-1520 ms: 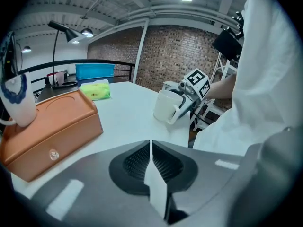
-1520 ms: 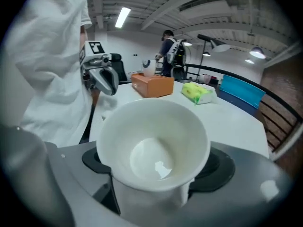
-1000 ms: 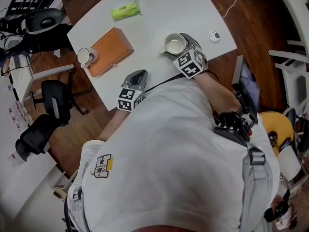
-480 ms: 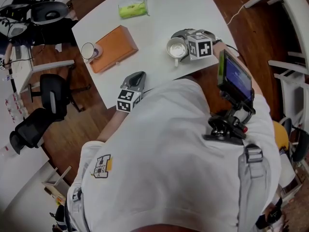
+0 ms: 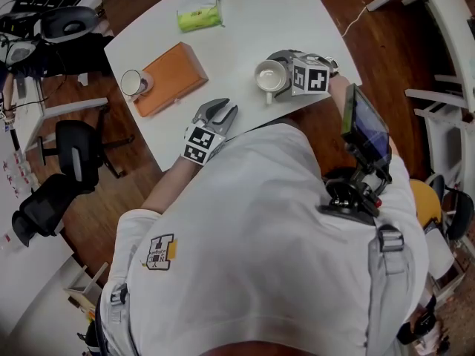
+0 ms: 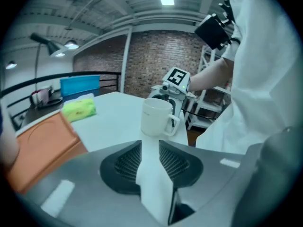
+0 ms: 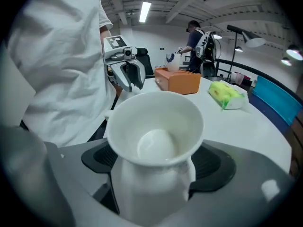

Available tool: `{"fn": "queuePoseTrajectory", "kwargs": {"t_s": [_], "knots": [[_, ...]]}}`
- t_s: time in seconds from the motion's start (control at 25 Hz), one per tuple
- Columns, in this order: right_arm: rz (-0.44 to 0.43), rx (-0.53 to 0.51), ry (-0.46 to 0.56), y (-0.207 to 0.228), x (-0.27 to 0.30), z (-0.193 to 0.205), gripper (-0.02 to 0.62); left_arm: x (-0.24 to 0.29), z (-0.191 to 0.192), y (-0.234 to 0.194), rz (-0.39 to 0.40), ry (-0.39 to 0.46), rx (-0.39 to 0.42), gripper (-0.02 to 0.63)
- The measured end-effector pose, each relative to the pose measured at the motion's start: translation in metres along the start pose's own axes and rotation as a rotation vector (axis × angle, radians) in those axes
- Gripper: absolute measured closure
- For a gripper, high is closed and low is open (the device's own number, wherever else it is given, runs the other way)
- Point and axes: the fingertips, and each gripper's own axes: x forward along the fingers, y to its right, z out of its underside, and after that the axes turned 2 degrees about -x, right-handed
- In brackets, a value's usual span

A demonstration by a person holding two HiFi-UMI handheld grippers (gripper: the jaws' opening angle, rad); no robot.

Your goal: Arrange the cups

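A white cup (image 5: 266, 73) stands upright on the white table (image 5: 245, 21), near its front edge. My right gripper (image 5: 277, 75) is shut on it from the right; the right gripper view shows the cup (image 7: 156, 141) filling the space between the pads. My left gripper (image 5: 225, 108) rests lower left of that cup, over the table edge. Its jaws have just been opening, and only a narrow strip of table shows between them (image 6: 150, 148). It looks at the cup (image 6: 158, 117) from the handle side. A second small cup (image 5: 130, 84) sits at the left end of an orange box (image 5: 172, 76).
A green packet (image 5: 199, 13) lies at the far side of the table. A small round object (image 5: 332, 64) sits at the right edge. Office chairs (image 5: 74, 147) stand left of the table. A screen (image 5: 365, 128) is mounted on the person's chest.
The right gripper has rolled around the cup and now holds it from the right. The left gripper has edged further over the table, and its jaws have parted slightly.
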Motion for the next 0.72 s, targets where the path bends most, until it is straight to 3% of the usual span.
{"fn": "queuePoseTrajectory", "kwargs": {"t_s": [0.24,0.36,0.52,0.6,0.72], "knots": [[0.118,0.217,0.095,-0.014,-0.020,0.003,0.120,0.058,-0.038,-0.006,0.192,-0.067,0.528,0.293],[0.177,0.310,0.129,-0.023,-0.025,0.001,0.121,0.085,-0.060,-0.006,0.280,-0.112,0.785,0.222],[0.231,0.409,0.121,-0.025,-0.023,0.002,0.121,0.106,-0.063,0.011,0.464,-0.212,1.103,0.148],[0.239,0.417,0.101,-0.023,-0.022,0.000,0.126,0.110,-0.061,0.019,0.530,-0.254,1.187,0.141],[0.249,0.397,0.053,-0.016,-0.023,0.000,0.184,0.112,-0.061,0.028,0.548,-0.274,1.158,0.146]]}}
